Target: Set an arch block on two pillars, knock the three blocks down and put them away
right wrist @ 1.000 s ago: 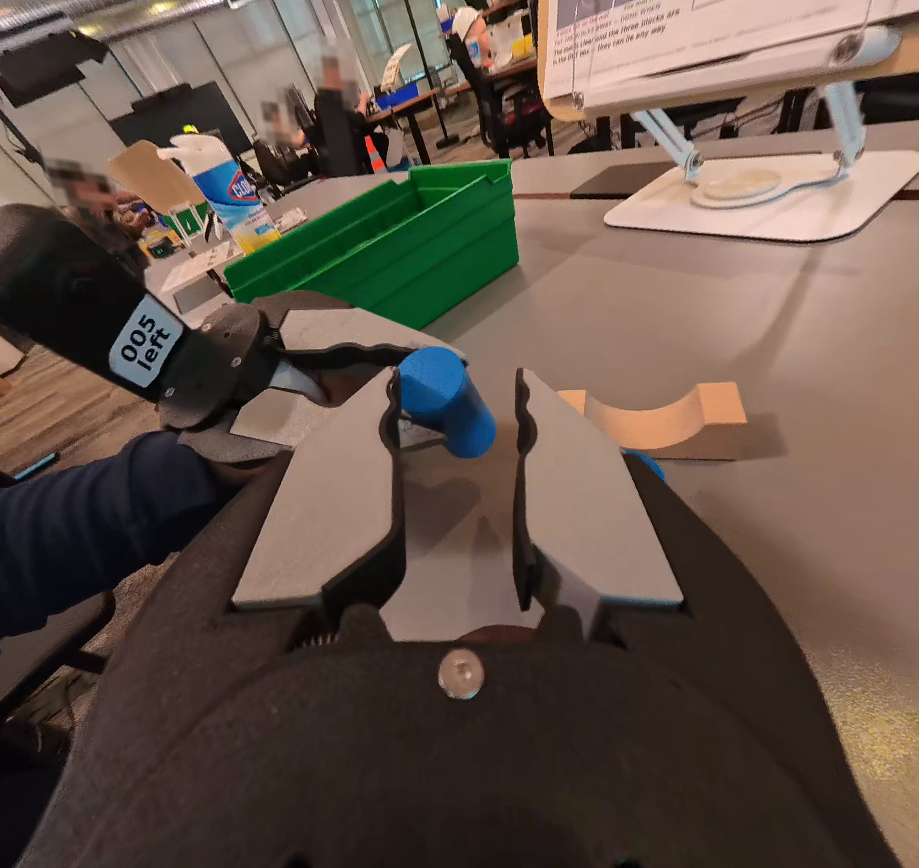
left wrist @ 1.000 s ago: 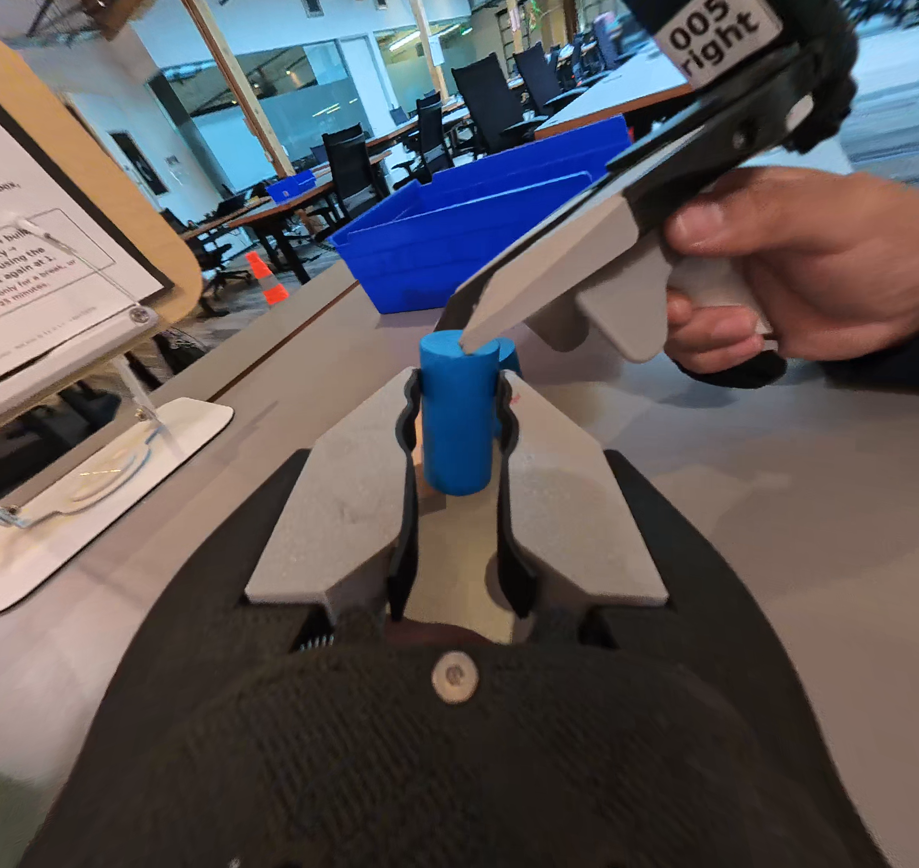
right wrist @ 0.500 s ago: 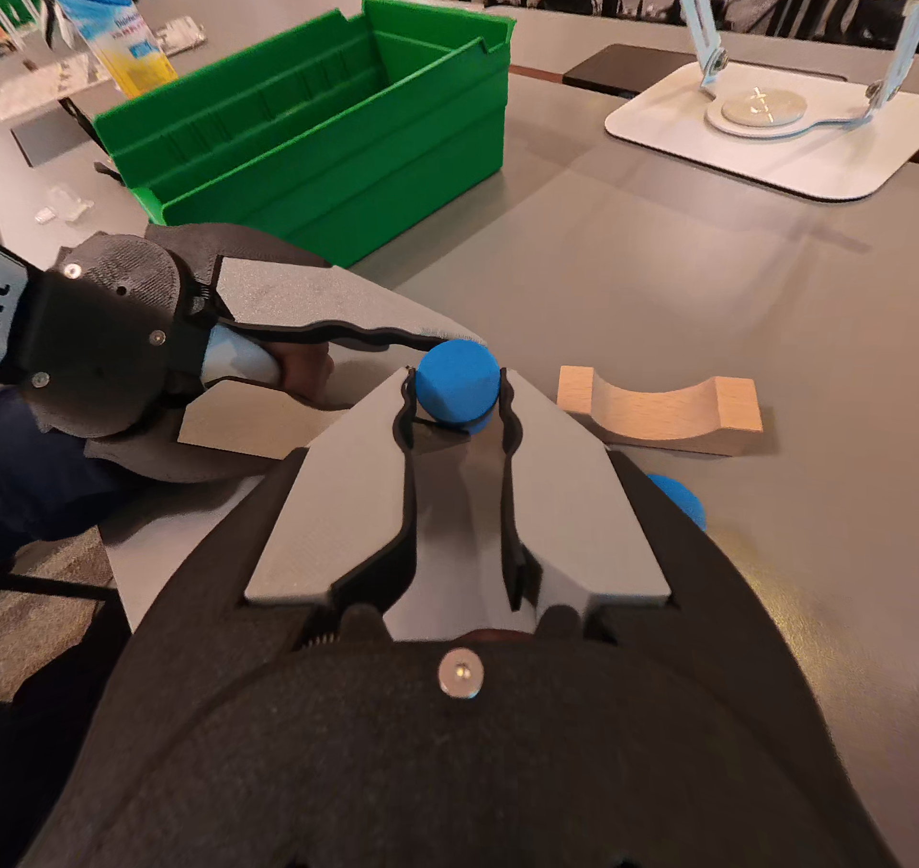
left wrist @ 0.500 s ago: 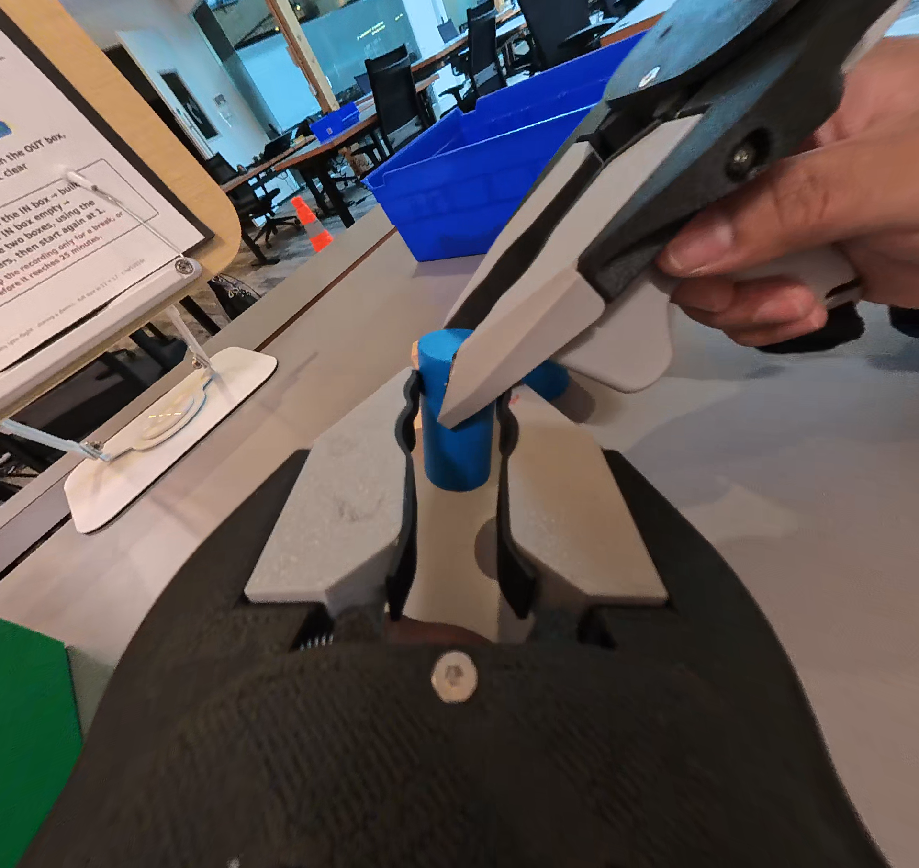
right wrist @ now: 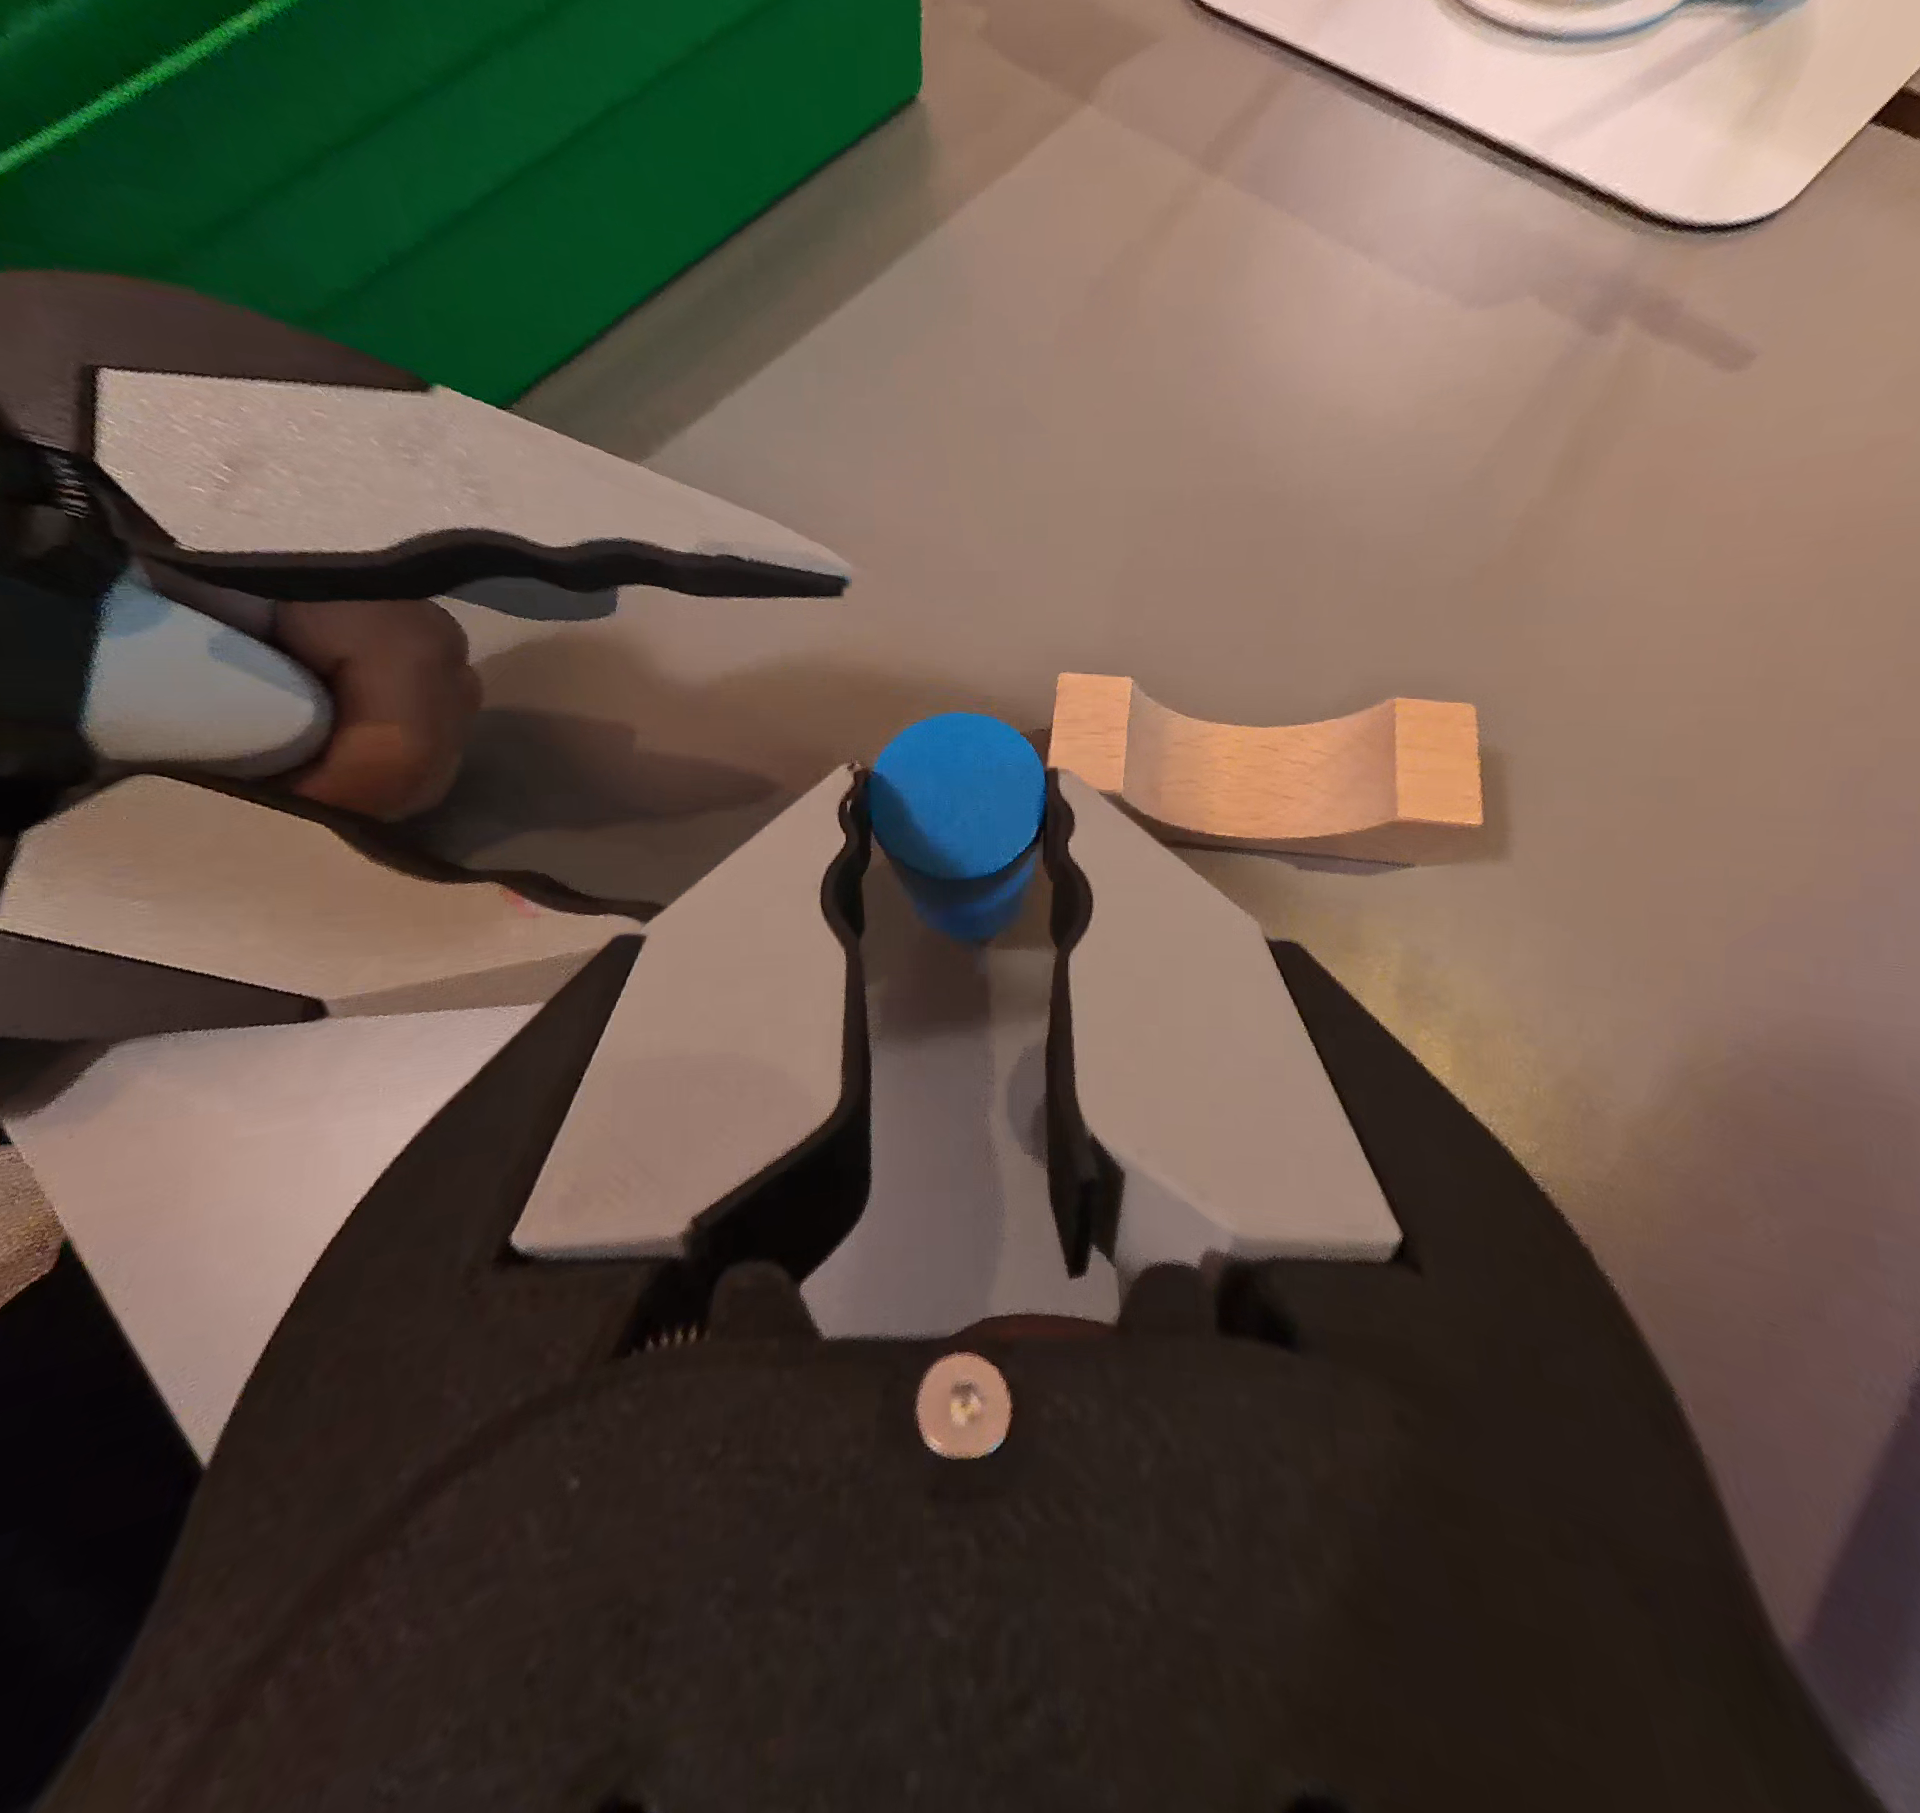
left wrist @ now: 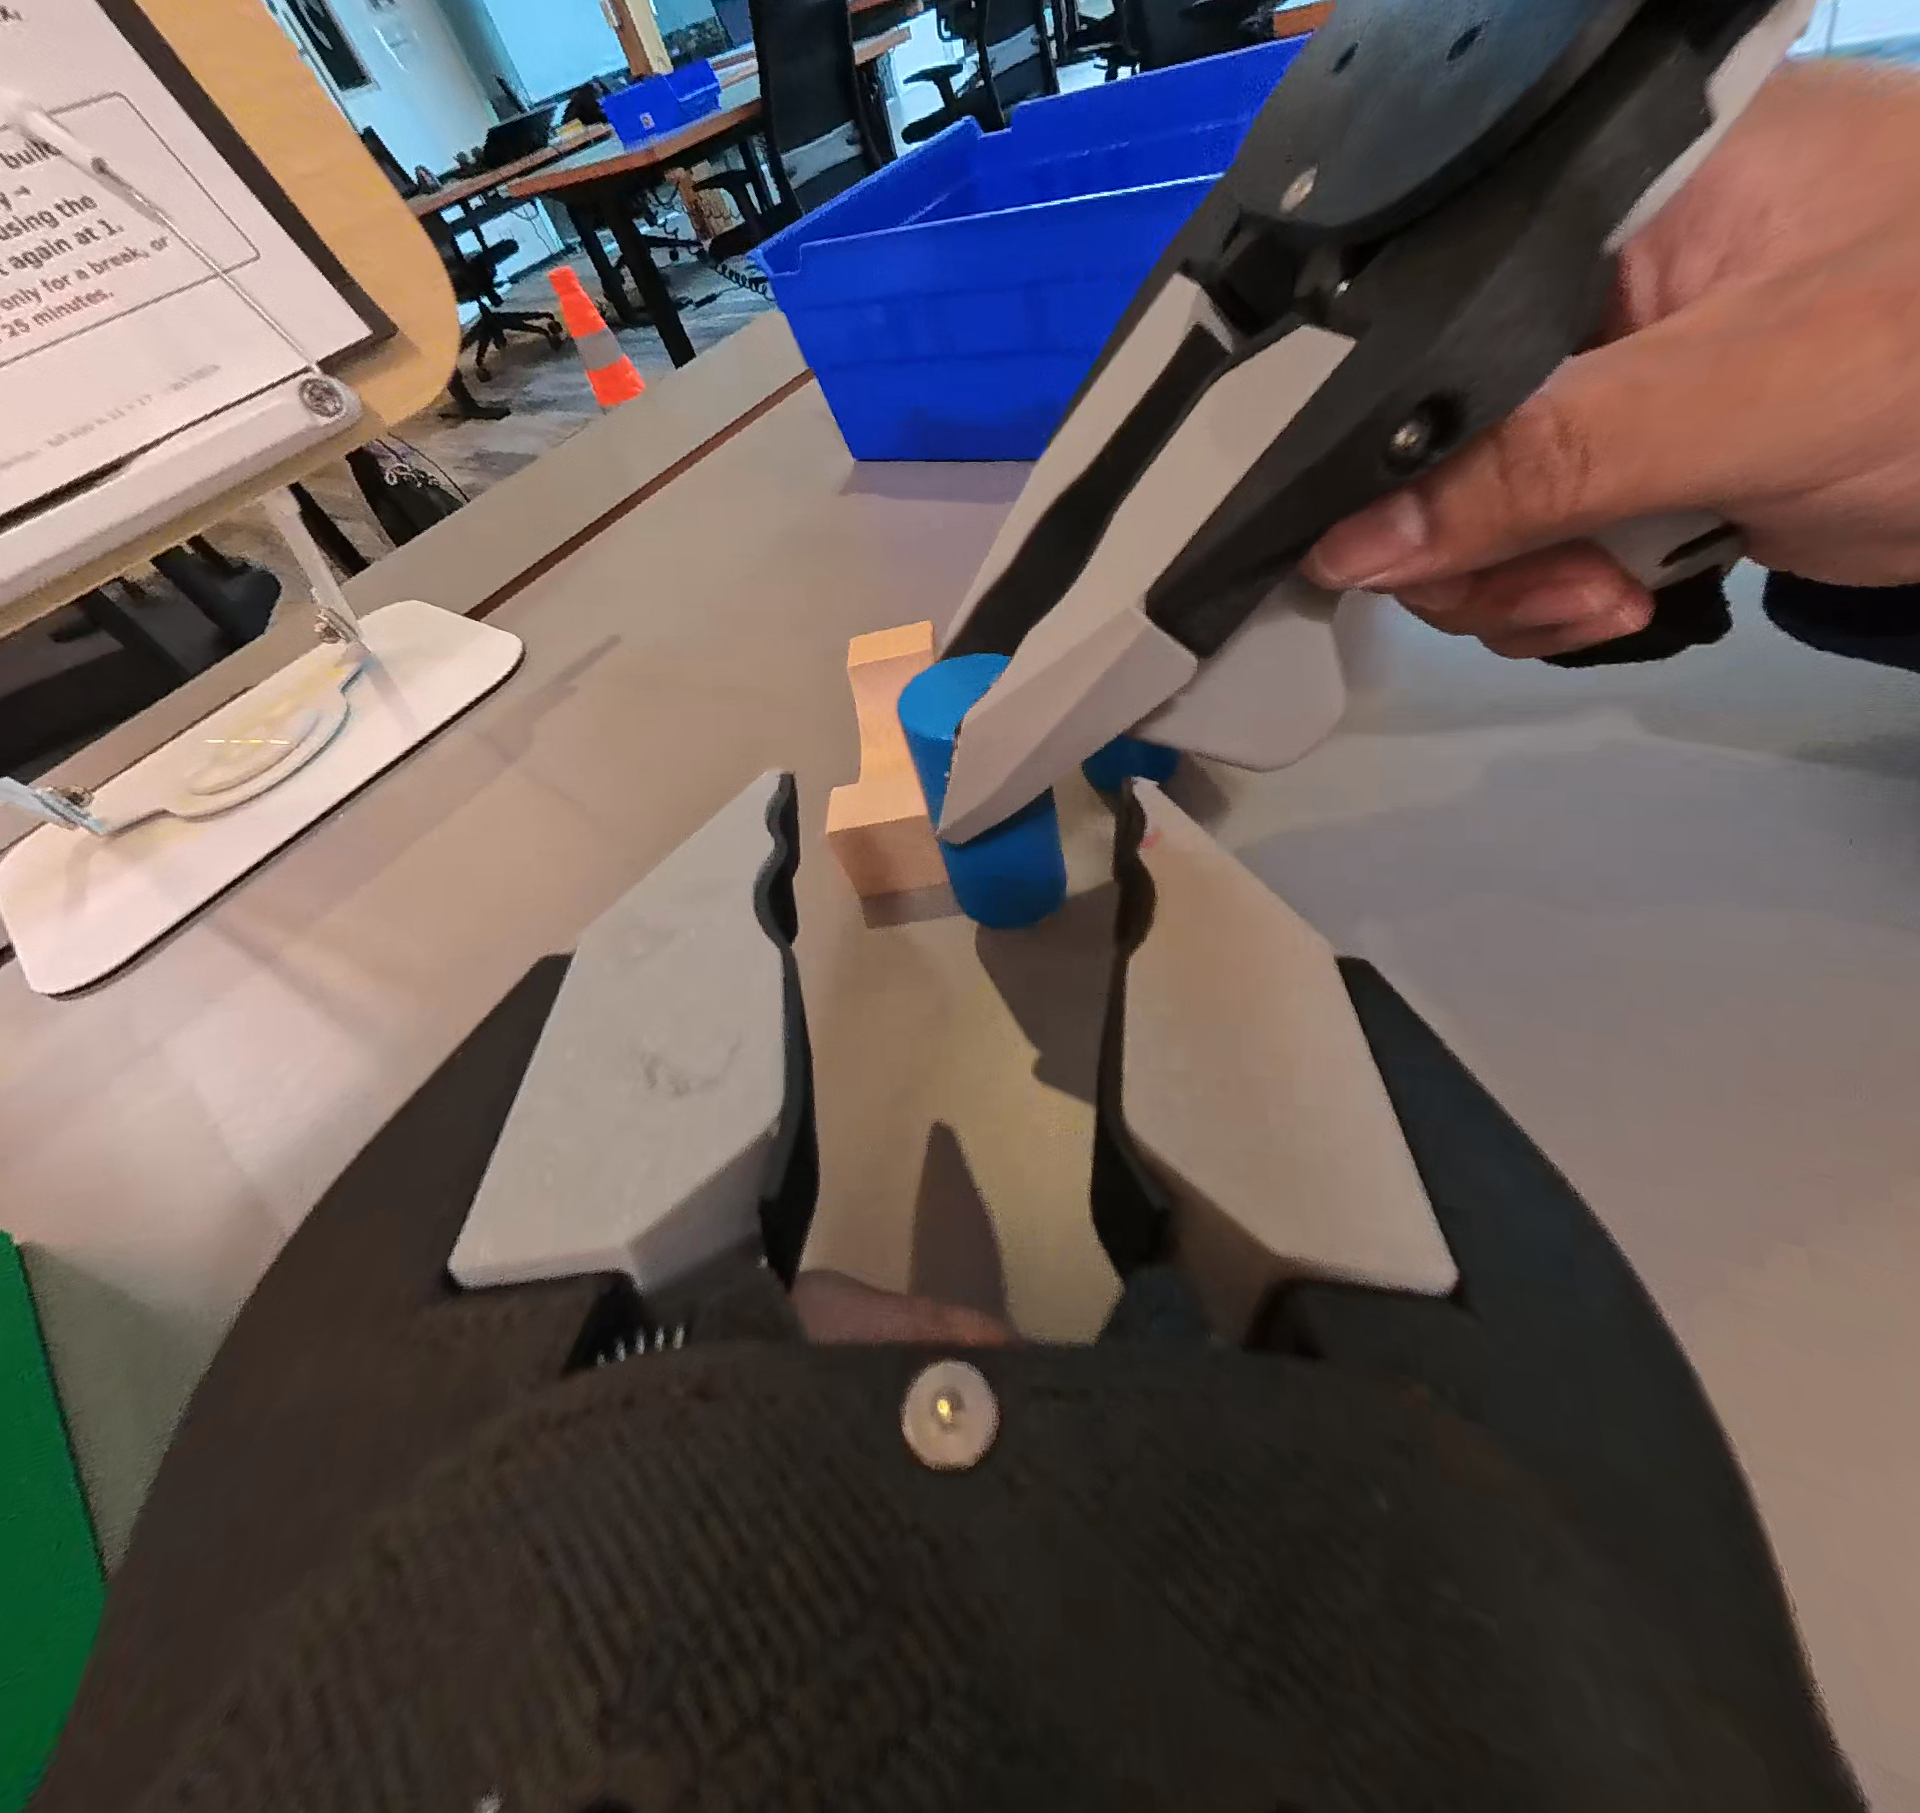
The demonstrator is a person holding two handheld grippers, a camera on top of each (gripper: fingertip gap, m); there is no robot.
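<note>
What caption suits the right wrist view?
Right gripper grips an upright blue cylinder beside a wooden arch; left gripper open nearby.

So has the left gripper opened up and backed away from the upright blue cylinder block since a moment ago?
Yes. The left gripper now stands open, drawn back from the blue cylinder, which the right gripper clamps beside the wooden arch block.

The left gripper (left wrist: 951, 818) stands spread wide and bare; ahead, the right gripper (left wrist: 961, 807) pinches an upright blue cylinder (left wrist: 992, 828) beside a wooden arch block (left wrist: 883, 776)
</note>
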